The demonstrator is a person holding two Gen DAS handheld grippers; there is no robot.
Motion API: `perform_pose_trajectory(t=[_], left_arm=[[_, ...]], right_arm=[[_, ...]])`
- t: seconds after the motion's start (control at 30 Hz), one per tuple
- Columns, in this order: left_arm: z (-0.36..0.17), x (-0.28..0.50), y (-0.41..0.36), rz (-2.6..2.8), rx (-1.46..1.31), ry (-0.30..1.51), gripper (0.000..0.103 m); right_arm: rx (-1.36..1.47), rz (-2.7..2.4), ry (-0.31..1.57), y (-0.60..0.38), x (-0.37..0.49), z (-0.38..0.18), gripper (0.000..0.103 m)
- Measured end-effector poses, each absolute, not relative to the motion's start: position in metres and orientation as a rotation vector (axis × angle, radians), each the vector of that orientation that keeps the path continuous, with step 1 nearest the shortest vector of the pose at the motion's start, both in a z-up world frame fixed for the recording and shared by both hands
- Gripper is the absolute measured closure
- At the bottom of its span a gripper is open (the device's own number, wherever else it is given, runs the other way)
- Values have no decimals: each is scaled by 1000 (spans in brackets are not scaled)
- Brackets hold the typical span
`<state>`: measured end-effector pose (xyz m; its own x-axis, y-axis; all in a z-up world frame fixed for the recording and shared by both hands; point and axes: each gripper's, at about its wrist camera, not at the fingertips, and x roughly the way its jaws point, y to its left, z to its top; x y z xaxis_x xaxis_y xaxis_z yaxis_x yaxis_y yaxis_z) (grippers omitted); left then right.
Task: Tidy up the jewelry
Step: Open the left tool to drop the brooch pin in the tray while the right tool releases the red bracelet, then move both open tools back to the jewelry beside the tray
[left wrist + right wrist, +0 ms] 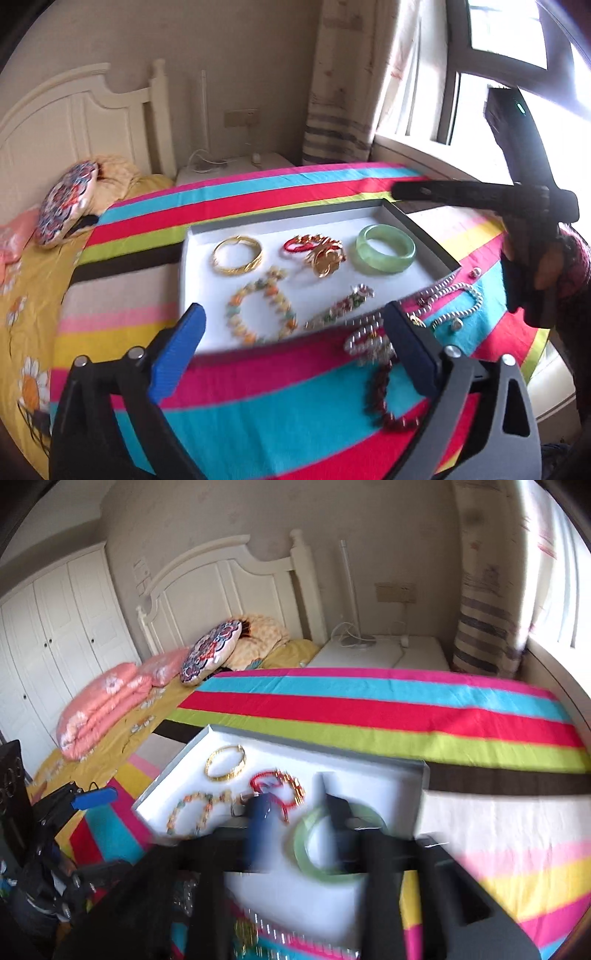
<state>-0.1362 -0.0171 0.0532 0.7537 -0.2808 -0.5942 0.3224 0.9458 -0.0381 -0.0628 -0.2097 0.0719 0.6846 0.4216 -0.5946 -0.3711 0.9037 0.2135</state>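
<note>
Left tongs (pixel 291 347): standing wide open with nothing between the blue pads, hovering over the near edge of the tray.
Right tongs (pixel 299 812): blurred but standing apart, gripping nothing, hanging just above the green bangle (pixel 332 843).
Tray (pixel 192 236): lying on the striped blanket (pixel 258 406), holding a gold bangle (pixel 237 254), a red and gold piece (pixel 314 251), the green bangle, a beaded bracelet (pixel 258 314) and a multicoloured chain (pixel 340 306).
Outside the tray: a silver bead string (pixel 454 299) and a dark red bracelet (pixel 388 398) are lying on the blanket, close to its near right corner.
Hand (pixel 543 258): holding the right tongs' handle.
</note>
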Motion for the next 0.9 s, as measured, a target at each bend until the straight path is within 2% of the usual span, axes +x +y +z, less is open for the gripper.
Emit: perform_pose_trajectory(t=[0.03,0.2,0.4,0.6,0.77,0.9], left_arm=[[51,-144,-12,-322,49,636,3],[35,-171,-13,-343,-12,684,3],[21,-176,-41,-368,62,726,3],[1,-171,-53,-373,58,756,3],[0,-170,-38,-405,-51,759,3],[1,-168,-28,-405,-111,750,3]], right_arm=[[90,435,668,-216,-73,72,11],[98,391,628,-241,-124,64,12],[211,349,638,-270,-164,39,12],[49,415,643,-237,-187,34,18],[-80,466,652,-202,-189,30,23],[-99,493,688,-187,-181,25,36]])
